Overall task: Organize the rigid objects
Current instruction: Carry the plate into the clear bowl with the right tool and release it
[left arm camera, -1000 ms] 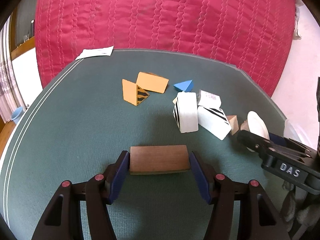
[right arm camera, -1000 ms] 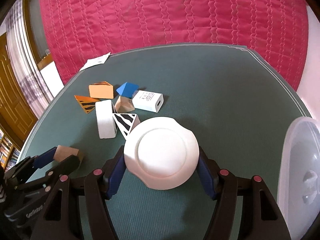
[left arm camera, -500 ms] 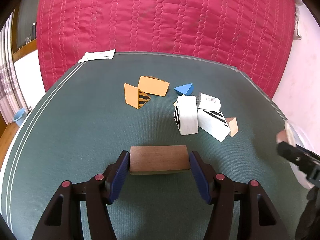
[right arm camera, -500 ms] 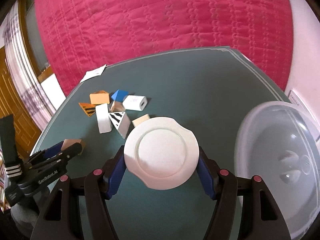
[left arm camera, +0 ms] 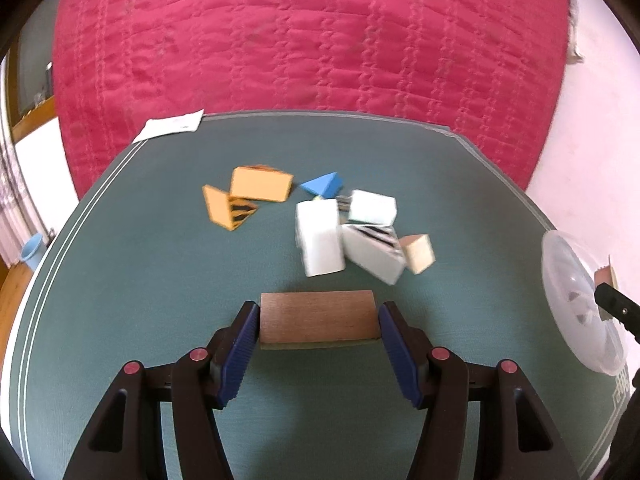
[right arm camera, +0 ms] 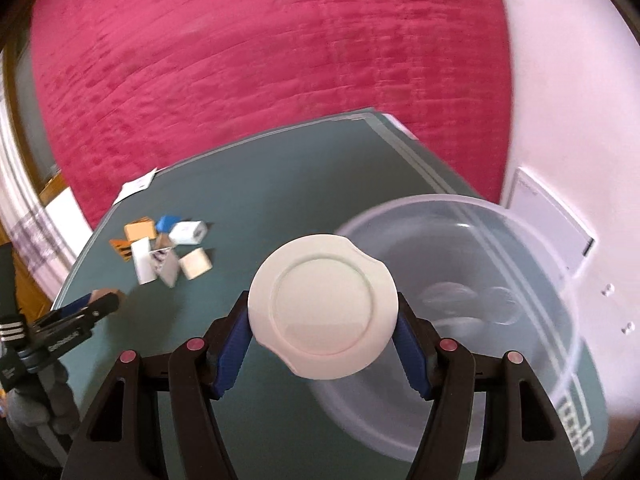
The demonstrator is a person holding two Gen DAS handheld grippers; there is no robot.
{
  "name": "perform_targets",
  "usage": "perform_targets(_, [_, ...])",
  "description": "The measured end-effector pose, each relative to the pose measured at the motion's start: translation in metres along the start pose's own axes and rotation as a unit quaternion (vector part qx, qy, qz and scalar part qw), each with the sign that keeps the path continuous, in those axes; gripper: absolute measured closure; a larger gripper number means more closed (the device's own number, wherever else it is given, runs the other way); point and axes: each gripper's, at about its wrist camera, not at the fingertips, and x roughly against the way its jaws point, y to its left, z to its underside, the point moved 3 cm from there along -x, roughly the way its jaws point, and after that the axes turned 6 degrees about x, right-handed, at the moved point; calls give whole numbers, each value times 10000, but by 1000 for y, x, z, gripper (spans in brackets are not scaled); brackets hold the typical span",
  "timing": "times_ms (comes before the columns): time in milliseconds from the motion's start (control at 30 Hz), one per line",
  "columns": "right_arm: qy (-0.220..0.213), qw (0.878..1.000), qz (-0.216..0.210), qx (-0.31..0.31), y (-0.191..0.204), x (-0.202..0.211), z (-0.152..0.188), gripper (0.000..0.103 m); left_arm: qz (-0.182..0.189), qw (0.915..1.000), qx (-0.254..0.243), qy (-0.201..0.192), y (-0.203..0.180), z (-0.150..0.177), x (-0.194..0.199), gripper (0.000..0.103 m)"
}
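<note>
My left gripper (left arm camera: 318,322) is shut on a brown wooden block (left arm camera: 318,320) and holds it above the green table (left arm camera: 120,280). My right gripper (right arm camera: 323,312) is shut on a round white disc (right arm camera: 323,306), raised beside a clear plastic tub (right arm camera: 480,280) at the table's right end. The tub also shows at the right edge of the left wrist view (left arm camera: 576,304). A cluster of blocks lies mid-table: orange ones (left arm camera: 260,190), a blue wedge (left arm camera: 322,185), white ones (left arm camera: 320,236) and a tan cube (left arm camera: 418,253).
A red quilted bed (left arm camera: 300,40) stands behind the table. A white paper (left arm camera: 170,126) lies at the table's far left corner. The tub holds a few items seen blurred (right arm camera: 452,304). The left gripper shows at the lower left of the right wrist view (right arm camera: 80,312).
My right gripper has carried the white disc to the right, away from the block cluster and up to the clear tub. My left gripper has lifted slightly, still holding the brown block.
</note>
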Motion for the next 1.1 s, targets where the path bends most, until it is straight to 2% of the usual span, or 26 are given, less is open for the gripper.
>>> perform_targets(300, [38,9976,525,-455,-67,10,15,36,192,9989,-408,-97,-43,-4,12,39])
perform_targets(467, [69,9964,603,-584,-89,12,25,36,314,9978,-581,-111,-67,-4,16,39])
perform_targets(933, [98,9958,432,-807,-104,9,32,36,586,9926,-1056,-142,-122,-3,20,39])
perform_targets(1100, [16,9957,498,-776,-106,13,32,36,669,9907,-1175,-166,-136,-2,23,39])
